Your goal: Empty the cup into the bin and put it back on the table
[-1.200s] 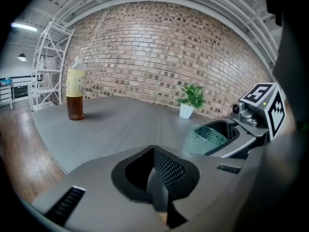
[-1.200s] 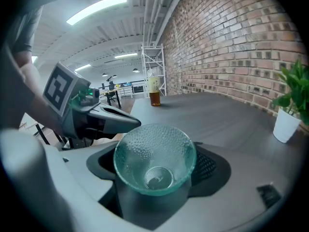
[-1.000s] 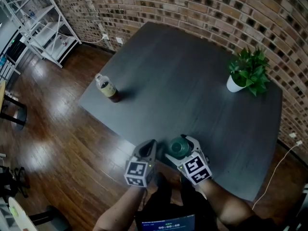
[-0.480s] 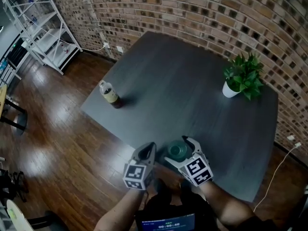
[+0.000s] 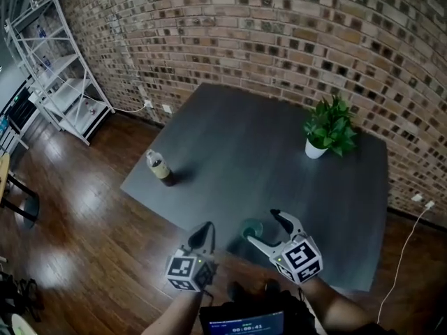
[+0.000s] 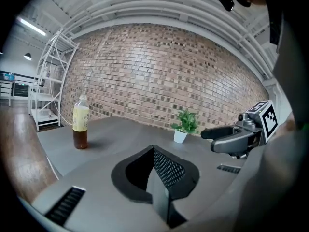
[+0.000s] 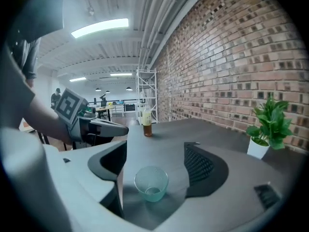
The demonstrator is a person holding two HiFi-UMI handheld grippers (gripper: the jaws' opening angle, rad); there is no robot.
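Cup (image 7: 151, 182): upright on the surface's (image 5: 279, 145) near edge.
Right gripper (image 5: 263, 227): nearer; jaws spread, just narrowed slightly, cup untouched between their tips.
Left gripper (image 5: 204, 230): jaws pressed together, left of cup.

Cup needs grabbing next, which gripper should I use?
Right. The cup lines up between the right gripper's open jaws, which have just been closing but don't touch it; the left gripper is shut, off to the side.
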